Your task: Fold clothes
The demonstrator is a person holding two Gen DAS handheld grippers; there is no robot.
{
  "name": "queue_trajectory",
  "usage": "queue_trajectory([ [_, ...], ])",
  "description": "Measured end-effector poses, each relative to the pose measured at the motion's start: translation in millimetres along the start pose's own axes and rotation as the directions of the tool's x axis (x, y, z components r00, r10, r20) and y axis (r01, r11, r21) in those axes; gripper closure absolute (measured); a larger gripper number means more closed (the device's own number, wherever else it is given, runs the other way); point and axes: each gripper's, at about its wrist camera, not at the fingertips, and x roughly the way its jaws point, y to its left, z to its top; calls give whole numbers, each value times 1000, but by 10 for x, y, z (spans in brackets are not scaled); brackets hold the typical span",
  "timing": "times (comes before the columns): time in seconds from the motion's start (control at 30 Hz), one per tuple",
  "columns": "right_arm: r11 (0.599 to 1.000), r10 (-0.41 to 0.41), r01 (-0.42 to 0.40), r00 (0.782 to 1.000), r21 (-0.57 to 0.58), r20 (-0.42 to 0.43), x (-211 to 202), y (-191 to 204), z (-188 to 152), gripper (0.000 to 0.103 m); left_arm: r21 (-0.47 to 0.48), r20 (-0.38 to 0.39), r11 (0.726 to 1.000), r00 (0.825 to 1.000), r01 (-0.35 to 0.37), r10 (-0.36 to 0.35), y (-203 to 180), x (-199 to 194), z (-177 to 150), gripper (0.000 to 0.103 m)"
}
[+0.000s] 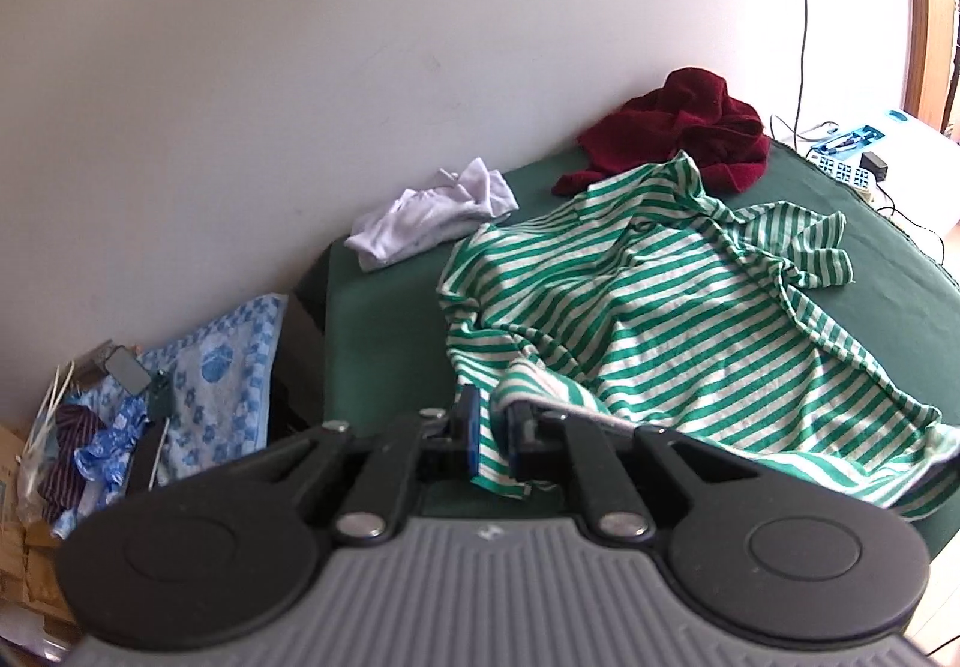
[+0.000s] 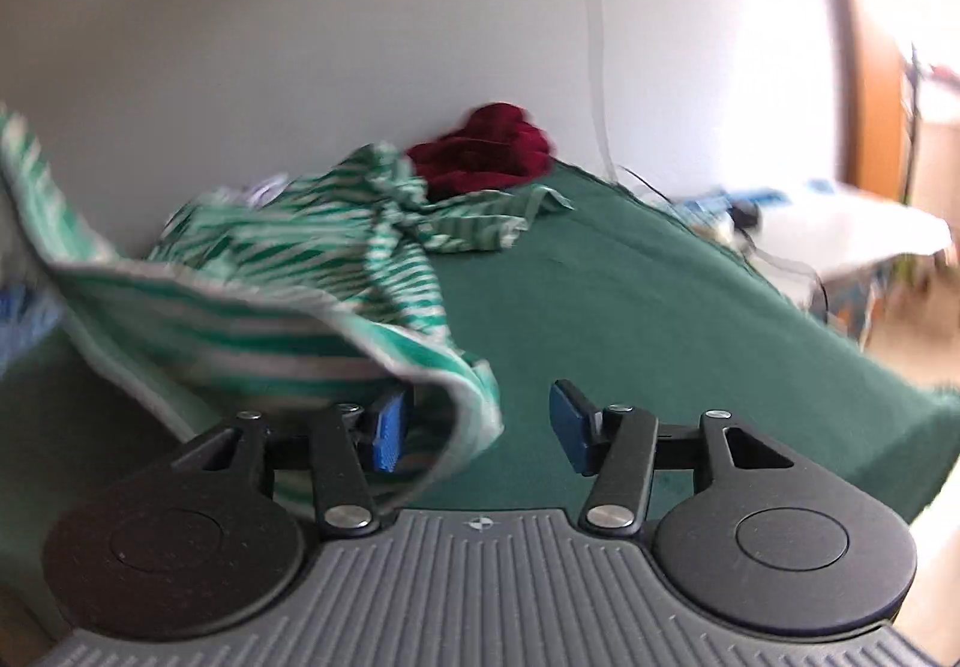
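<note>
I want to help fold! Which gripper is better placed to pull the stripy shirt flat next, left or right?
Left, probably. The left gripper is pinching the striped shirt's hem. The right gripper stands open, with the hem only draped beside one finger.

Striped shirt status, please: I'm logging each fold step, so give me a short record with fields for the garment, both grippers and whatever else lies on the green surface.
garment: green-and-white striped shirt, crumpled, not yet folded
surface: dark green cloth
left gripper: shut on the shirt's hem, fabric pinched between its pads
right gripper: jaws apart, shirt edge draped over one finger, not pinched
other clothes: dark red garment bunched by the wall; white garment crumpled beside the shirt
off the surface: blue patterned towel
</note>
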Motion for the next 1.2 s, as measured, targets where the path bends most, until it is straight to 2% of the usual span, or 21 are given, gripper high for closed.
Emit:
queue_trajectory([
  [0.07,999,-20,20,1000,-36,-4,-15,50,-113,50,-4,-8,1000,1000,-6,6,7,18,-36,94],
  [0.2,991,-71,72,997,-113,17,49,132,-225,58,-28,-24,999,1000,-19,18,33,64,-142,94],
  [0.27,996,-54,55,998,-74,11,133,91,-176,75,-38,-27,998,999,-45,44,48,99,-211,95],
  [0.3,998,-45,45,999,-50,1,174,64,-135,92,-43,-28,997,998,-58,57,55,116,-246,95],
  [0.33,999,-37,36,999,-13,-23,208,19,-55,98,-52,-32,996,997,-69,67,74,120,-277,96],
  [0.4,995,-22,26,999,98,-48,167,-117,174,98,-84,-23,994,997,-74,73,149,16,-335,96],
  [0.47,975,22,-22,1000,222,-1,-51,-298,545,98,-120,17,990,997,-76,79,235,-230,-402,96],
  [0.5,968,41,-51,998,247,43,-208,-354,748,98,-138,36,988,996,-77,82,278,-353,-436,96],
  [0.57,967,64,-97,988,238,143,-554,-410,1150,98,-170,70,983,994,-68,81,312,-640,-564,96],
  [0.63,980,62,-100,975,174,214,-842,-409,1403,98,-182,110,982,991,-52,73,303,-914,-767,96],
  [0.7,994,21,-37,988,102,153,-883,-393,1443,98,-164,89,984,993,-66,82,220,-988,-1022,96],
  [0.8,998,12,-12,1000,57,-5,-750,-450,1276,98,-174,-21,983,999,-53,50,74,-833,-1472,96],
  [0.9,998,28,-19,992,64,-127,-618,-516,1124,98,-234,-144,970,989,-60,27,-78,-589,-1882,96],
  [0.97,998,52,-46,985,41,-162,-493,-495,1129,98,-294,-182,954,983,-61,6,-127,-505,-2015,96],
  [1.03,994,104,-100,986,38,-132,-441,-433,1279,98,-328,-163,942,987,-66,13,-125,-535,-1949,96],
  [1.1,988,152,-150,986,35,-70,-429,-366,1479,98,-324,-81,940,993,-104,82,-88,-730,-1756,96],
  [1.17,981,188,-189,982,37,24,-507,-360,1706,98,-318,-6,937,989,-144,150,-51,-926,-1586,96],
  [1.2,981,190,-191,981,17,31,-509,-368,1750,98,-318,5,935,986,-156,166,-41,-981,-1558,96],
])
